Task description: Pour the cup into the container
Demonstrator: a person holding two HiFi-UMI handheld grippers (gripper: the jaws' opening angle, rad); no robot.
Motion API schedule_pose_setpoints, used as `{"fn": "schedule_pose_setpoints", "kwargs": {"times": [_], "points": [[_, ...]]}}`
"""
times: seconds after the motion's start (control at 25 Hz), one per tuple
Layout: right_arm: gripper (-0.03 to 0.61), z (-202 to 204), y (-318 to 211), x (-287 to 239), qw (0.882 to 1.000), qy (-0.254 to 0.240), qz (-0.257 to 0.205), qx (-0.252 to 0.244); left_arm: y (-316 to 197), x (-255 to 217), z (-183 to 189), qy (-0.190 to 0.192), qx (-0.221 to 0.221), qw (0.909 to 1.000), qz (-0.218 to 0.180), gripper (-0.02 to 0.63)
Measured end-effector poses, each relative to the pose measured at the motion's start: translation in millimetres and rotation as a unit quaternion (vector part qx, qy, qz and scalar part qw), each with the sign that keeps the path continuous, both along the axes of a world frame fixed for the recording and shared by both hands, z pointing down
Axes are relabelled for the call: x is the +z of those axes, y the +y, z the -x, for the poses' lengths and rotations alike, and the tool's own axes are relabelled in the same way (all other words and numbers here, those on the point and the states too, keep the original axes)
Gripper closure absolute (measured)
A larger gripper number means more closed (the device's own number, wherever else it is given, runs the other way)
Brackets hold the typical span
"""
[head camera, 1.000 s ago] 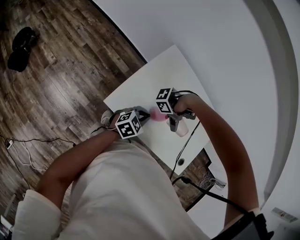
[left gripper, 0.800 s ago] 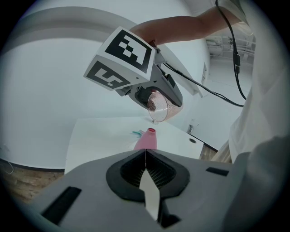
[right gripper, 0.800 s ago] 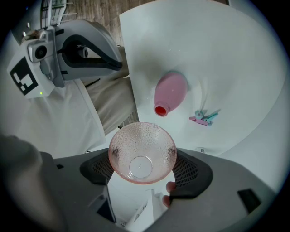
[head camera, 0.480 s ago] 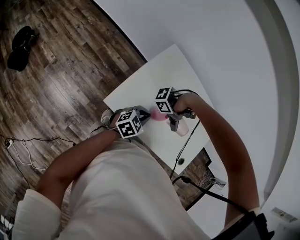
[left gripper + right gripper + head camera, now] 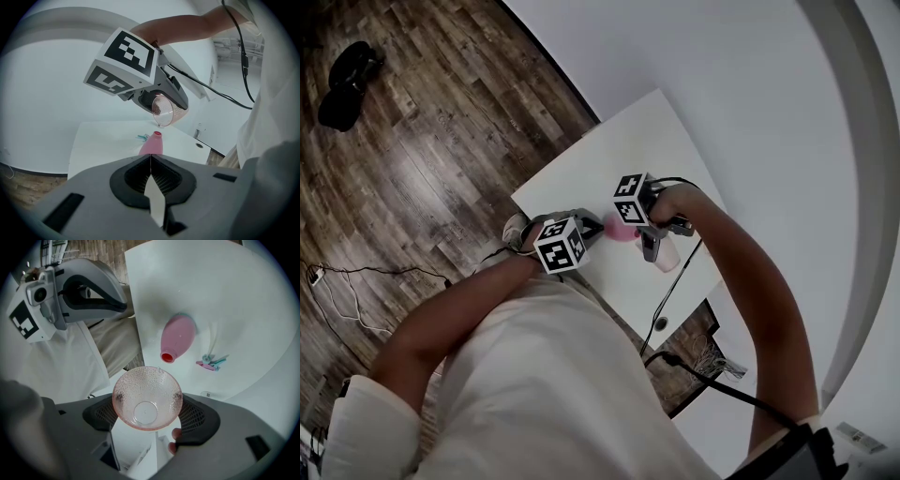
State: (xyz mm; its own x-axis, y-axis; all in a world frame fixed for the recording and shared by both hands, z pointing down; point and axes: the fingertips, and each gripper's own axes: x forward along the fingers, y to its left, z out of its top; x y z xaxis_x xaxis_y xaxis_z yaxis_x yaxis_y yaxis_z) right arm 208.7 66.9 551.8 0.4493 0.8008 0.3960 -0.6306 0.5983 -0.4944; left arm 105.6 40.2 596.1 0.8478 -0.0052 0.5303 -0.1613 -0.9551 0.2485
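Note:
A pink narrow-necked bottle [image 5: 178, 337] stands on the white table [image 5: 243, 301], its red mouth facing up. My right gripper [image 5: 146, 401] is shut on a clear pink dimpled cup [image 5: 146, 397]. In the left gripper view the cup [image 5: 164, 110] hangs tipped just above the bottle [image 5: 152, 145]; I see no liquid in it. My left gripper [image 5: 151, 161] is shut with nothing between its jaws and points at the bottle from the table's near side. In the head view both grippers, left [image 5: 591, 228] and right [image 5: 649, 246], flank the bottle [image 5: 619, 230].
Small pink and teal clips [image 5: 211, 363] lie on the table beside the bottle. A black cable [image 5: 675, 291] trails off the table's near edge. Wooden floor [image 5: 412, 141] surrounds the table, and a white wall lies beyond it.

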Motion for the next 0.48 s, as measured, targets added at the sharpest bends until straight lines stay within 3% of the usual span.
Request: {"fn": "schedule_pose_setpoints", "kwargs": {"times": [0.48], "points": [[0.198, -1.7, 2.1, 1.5, 1.0, 0.001, 0.006, 0.009, -0.7, 0.8, 2.6, 0.001, -0.004, 1.0, 0.0, 0.601]]}}
